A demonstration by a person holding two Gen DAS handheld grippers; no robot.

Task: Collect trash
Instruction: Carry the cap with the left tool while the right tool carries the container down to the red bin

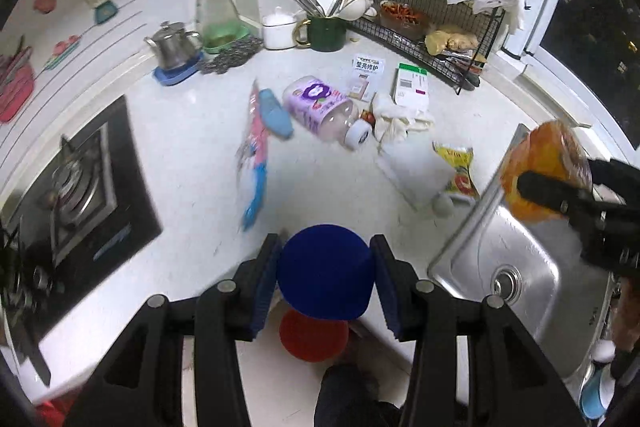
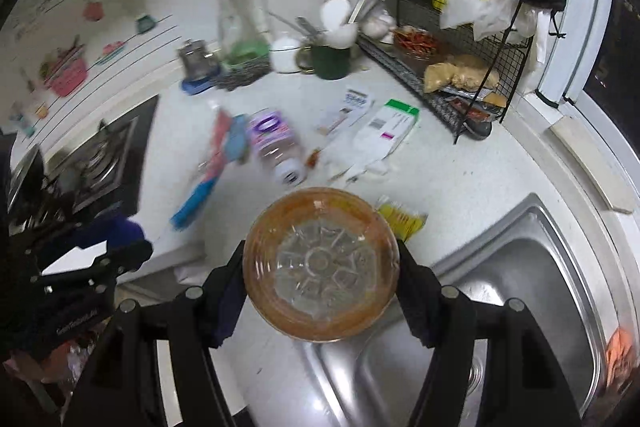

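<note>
My left gripper (image 1: 326, 251) is shut on a blue round container (image 1: 326, 273), seen end-on between its blue pads, above the counter's front edge. A red round thing (image 1: 314, 337) shows just below it; what it is I cannot tell. My right gripper (image 2: 320, 255) is shut on an orange-tinted clear bottle (image 2: 320, 263), whose base faces the camera, by the sink's corner. On the counter lie a purple-labelled bottle (image 1: 320, 111), a pink and blue toothbrush pack (image 1: 254, 155), crumpled tissue (image 1: 400, 119), a white and green box (image 1: 412, 87) and a yellow wrapper (image 1: 458, 167).
A gas stove (image 1: 80, 195) sits at the left and a steel sink (image 1: 516, 275) at the right. A black wire rack (image 1: 432, 23) with bottles stands at the back, beside a green mug (image 1: 324, 31) of utensils, a kettle (image 1: 174, 47) and a glass jug (image 1: 214, 3).
</note>
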